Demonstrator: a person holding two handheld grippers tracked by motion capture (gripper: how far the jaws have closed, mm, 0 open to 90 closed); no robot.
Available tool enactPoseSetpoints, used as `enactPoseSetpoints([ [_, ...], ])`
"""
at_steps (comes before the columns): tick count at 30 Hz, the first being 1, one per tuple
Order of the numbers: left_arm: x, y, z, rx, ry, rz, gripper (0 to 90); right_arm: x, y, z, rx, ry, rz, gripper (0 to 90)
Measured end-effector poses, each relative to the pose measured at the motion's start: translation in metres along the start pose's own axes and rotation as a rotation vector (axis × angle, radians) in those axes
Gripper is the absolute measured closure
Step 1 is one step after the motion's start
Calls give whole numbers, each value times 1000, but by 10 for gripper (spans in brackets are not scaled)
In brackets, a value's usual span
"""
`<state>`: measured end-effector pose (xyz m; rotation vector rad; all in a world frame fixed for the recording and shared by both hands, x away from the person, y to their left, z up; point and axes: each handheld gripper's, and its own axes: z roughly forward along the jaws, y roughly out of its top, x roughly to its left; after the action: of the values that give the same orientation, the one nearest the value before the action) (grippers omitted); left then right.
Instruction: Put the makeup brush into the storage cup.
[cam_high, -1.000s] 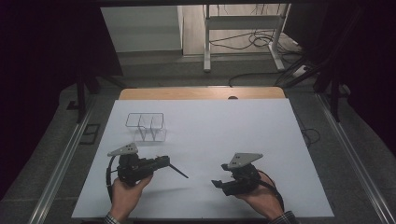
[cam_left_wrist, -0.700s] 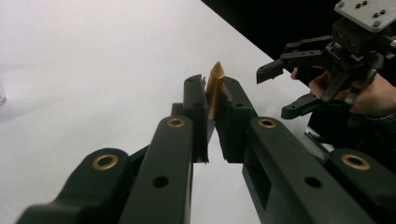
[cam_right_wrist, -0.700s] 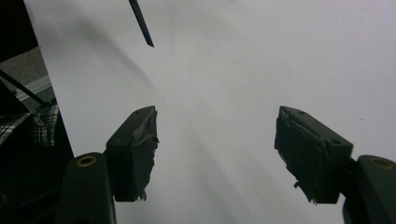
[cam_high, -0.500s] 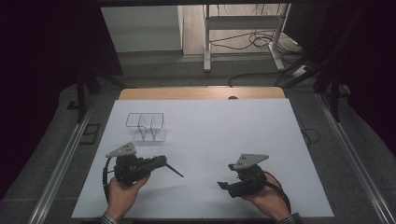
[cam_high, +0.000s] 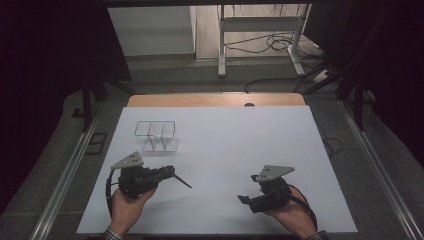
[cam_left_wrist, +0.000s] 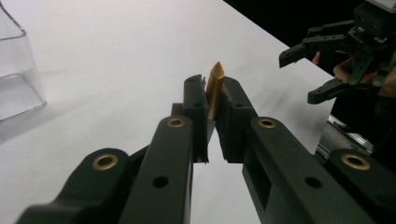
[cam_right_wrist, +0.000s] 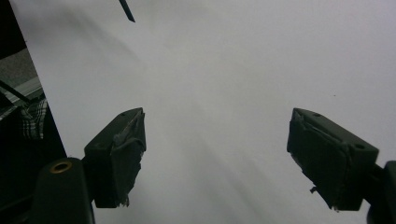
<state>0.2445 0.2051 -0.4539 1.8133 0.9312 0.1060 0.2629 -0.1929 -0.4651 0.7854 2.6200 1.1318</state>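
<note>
My main worry is the grip on the thin dark stick with a gold-brown pointed tip (cam_left_wrist: 215, 88): the left gripper (cam_high: 167, 174) pinches it near one end, so most of its length hangs out past the jaws and it could pivot or slide free if I swing the hand quickly. The long free end (cam_high: 182, 181) slants down toward the white table top (cam_high: 240, 145), and lowering the hand could jab it into the surface and lever it out of the pads. The clear plastic two-compartment holder (cam_high: 157, 136) stands just beyond that gripper; it looks light, and a nudge from the stick might push it or tip it rather than let the stick drop in.

The right gripper (cam_high: 247, 200) holds nothing; its jaws have just been opening and stand wide over bare table, near the front edge on the right.

The stick looks slim, rigid and smooth, dark along the shaft, with a bevelled golden point poking up between the closed pads in the left gripper view.
</note>
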Motion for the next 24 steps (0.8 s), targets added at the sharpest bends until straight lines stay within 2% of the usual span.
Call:
enactPoseSetpoints([
  [12, 4, 1, -7, 25, 68, 33, 836, -5, -8, -8, -3, -25, 9, 164],
  [24, 14, 1, -18, 27, 128, 25, 836, -10, -16, -16, -1, -50, 29, 146],
])
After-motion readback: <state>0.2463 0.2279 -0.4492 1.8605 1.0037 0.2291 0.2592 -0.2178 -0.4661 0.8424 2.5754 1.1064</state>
